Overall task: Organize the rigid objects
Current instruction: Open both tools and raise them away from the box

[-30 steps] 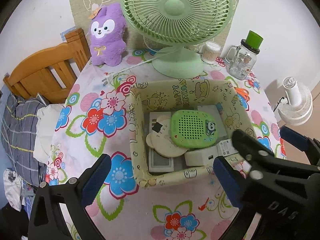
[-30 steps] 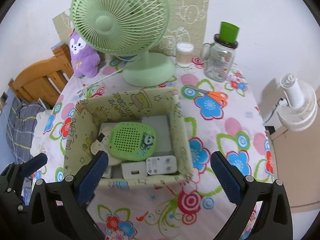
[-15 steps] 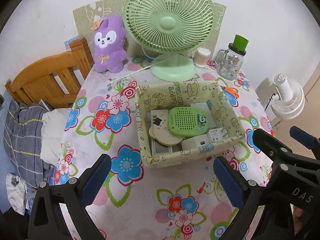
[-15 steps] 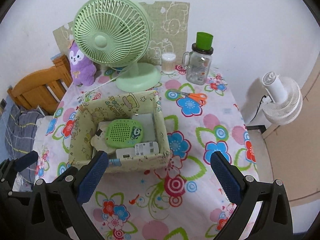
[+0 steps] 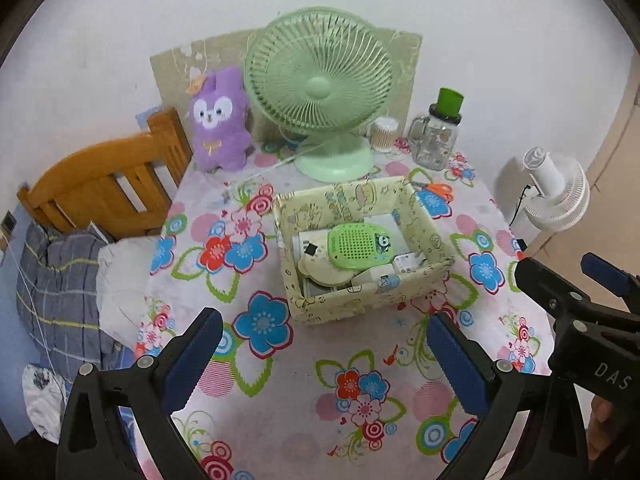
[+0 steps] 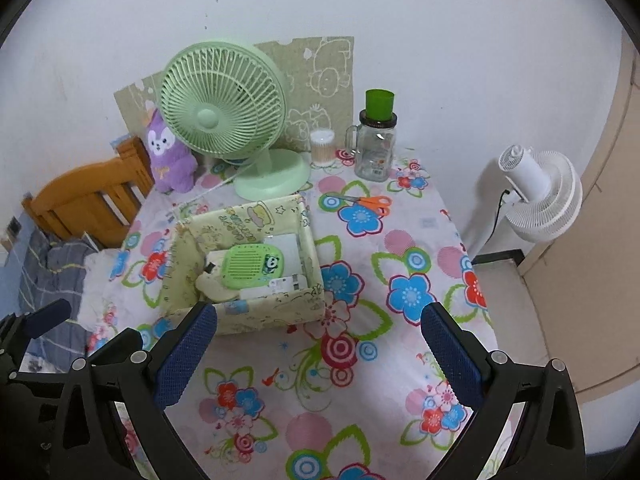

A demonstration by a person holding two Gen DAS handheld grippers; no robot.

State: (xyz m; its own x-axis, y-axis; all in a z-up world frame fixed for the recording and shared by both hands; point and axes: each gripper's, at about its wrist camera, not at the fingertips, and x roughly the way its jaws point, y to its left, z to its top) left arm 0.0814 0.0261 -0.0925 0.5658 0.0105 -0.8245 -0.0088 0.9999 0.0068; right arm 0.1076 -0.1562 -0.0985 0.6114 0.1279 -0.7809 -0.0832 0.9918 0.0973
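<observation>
Pulled back and up from the box since the earlier frames — both grippers now well clear, whole floral table in view. Left gripper and right gripper spread wide, holding nothing; box dead ahead of left and ahead-left of right, green speaker on top of white adapters and a flat cream piece inside. Only loose rigid item seen outside — orange scissors, beyond box's far right corner, handles to the right, nearer right gripper; fan, glass jar behind, path open.
</observation>
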